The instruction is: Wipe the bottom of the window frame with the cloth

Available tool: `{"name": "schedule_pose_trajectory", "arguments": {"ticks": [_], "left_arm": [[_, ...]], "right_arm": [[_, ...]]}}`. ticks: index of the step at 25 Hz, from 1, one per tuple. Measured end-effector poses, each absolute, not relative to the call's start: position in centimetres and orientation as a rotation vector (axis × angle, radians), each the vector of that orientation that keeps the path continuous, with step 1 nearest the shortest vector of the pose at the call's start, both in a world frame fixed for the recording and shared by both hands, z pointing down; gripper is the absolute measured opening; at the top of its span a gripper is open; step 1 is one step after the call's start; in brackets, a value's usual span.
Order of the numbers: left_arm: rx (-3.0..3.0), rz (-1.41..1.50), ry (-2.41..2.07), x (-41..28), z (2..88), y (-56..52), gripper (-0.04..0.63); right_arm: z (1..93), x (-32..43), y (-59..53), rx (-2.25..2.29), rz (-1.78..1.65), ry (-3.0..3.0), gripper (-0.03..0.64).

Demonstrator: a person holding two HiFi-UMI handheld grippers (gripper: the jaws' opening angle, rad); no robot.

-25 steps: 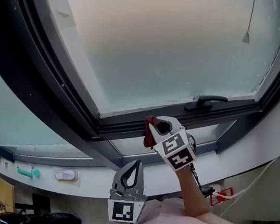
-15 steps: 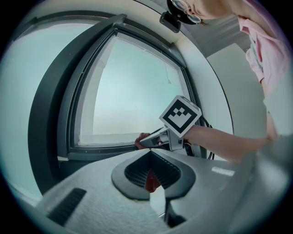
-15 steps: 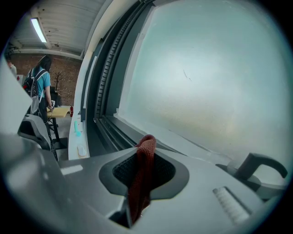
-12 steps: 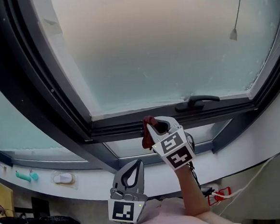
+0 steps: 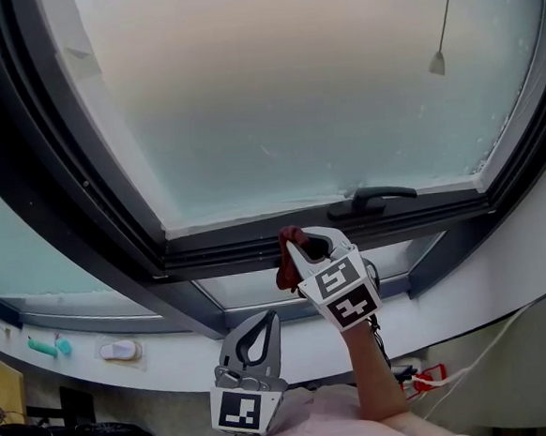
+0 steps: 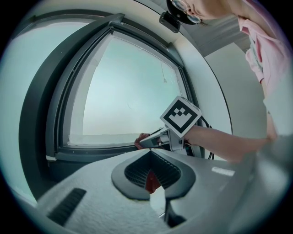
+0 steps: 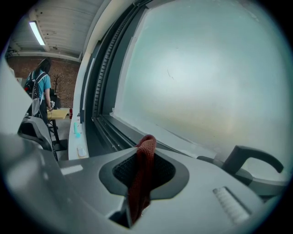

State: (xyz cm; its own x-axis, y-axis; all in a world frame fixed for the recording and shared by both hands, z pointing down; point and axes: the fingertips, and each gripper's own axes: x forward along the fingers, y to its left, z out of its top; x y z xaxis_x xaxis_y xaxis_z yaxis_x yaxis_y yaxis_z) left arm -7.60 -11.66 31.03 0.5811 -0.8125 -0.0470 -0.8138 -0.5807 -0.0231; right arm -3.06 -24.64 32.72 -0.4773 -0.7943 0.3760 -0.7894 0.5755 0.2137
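In the head view my right gripper (image 5: 294, 245) is shut on a dark red cloth (image 5: 287, 260). It holds the cloth up against the dark bottom rail of the window frame (image 5: 238, 251), left of the black window handle (image 5: 380, 194). The right gripper view shows the cloth (image 7: 141, 176) pinched between the jaws and sticking out past their tips, with the bottom rail (image 7: 114, 133) just beyond. My left gripper (image 5: 267, 319) hangs lower and nearer to me, shut and holding nothing. From the left gripper view the right gripper (image 6: 145, 141) and its cloth (image 6: 140, 136) touch the rail.
Frosted glass (image 5: 282, 89) fills the frame, and a pull cord (image 5: 439, 58) hangs at the upper right. A white sill (image 5: 171, 361) runs below, with a small white thing (image 5: 119, 349) and a teal thing (image 5: 46, 347) on its left. A person (image 7: 41, 89) stands far off.
The window has slid left in the head view. The handle now lies a little nearer the right gripper. Both grippers keep their state, and the cloth stays held.
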Motion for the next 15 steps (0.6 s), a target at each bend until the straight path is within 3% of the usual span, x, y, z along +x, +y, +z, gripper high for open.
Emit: {"name": "schedule_pose_trajectory", "arguments": {"ticks": [15], "left_arm": [[-2.744, 0.030, 1.410, -5.0, 31.3, -11.5, 0.000]], "right_arm": [[32.7, 0.9, -24.7, 1.320, 0.010, -2.394, 0.055]]}}
